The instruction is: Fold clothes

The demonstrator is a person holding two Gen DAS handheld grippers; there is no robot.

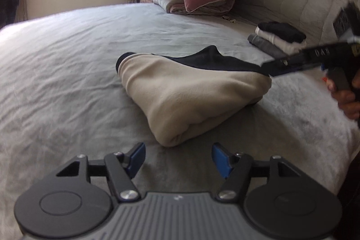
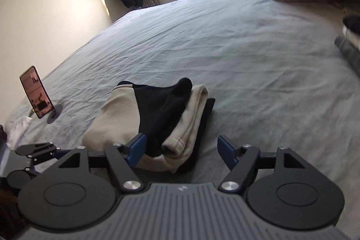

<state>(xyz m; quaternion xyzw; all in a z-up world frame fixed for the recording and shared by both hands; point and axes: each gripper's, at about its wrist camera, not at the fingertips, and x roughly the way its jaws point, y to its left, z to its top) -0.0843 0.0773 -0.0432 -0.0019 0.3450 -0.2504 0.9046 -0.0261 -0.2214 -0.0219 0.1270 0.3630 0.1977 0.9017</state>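
Fleece garment (image 1: 191, 93), cream with black panels, lies folded into a thick bundle near the middle of the grey bed (image 1: 67, 71). A stack of folded clothes (image 1: 276, 39) sits well apart, toward the headboard. The material looks soft, light and limp, so it should sag and unfold if lifted by one layer. Best hold: pinch through all layers at opposite ends of the bundle. Left gripper (image 1: 178, 158) hovers just short of the near folded edge, jaws open and empty. Right gripper (image 2: 182, 151) stands at the bundle's black-and-cream end, jaws open, pads not pressing the cloth.
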